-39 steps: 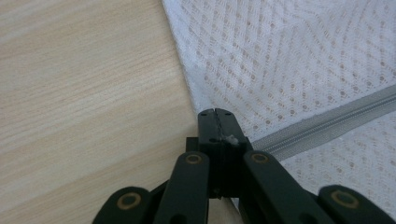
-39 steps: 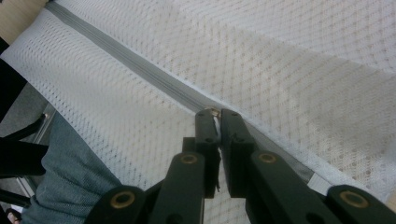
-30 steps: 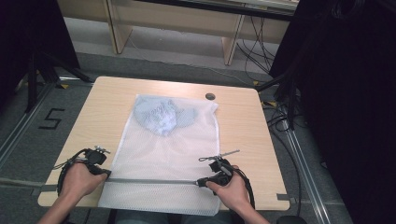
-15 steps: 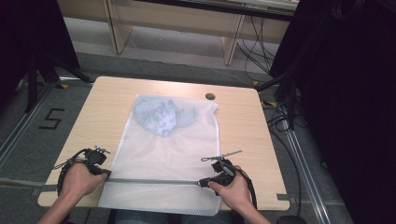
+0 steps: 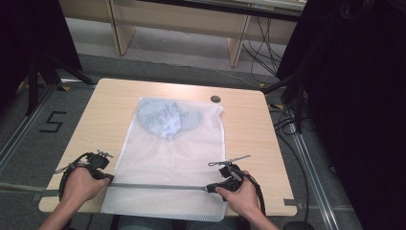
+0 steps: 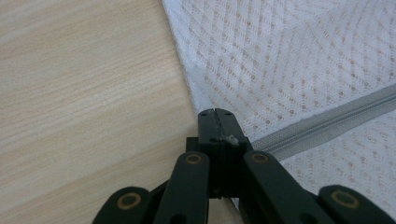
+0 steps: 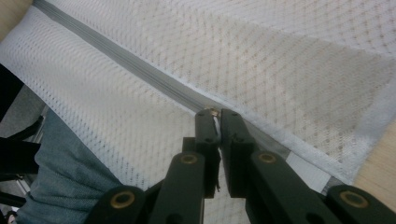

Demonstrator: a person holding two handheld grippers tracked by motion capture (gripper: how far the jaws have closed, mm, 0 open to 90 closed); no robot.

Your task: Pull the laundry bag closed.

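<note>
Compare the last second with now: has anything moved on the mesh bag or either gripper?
Nothing visibly changed. The left gripper stays shut at the zipper's end, the right gripper shut on the zipper pull, and the mesh bag lies as before.

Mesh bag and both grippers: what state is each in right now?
Mesh laundry bag: flat on the table, near edge hanging over the front.
Zipper: appears closed along its length.
Blue garment: bunched inside the bag's far end.
Left gripper: shut on the zipper's end.
Right gripper: shut on the zipper pull.
</note>
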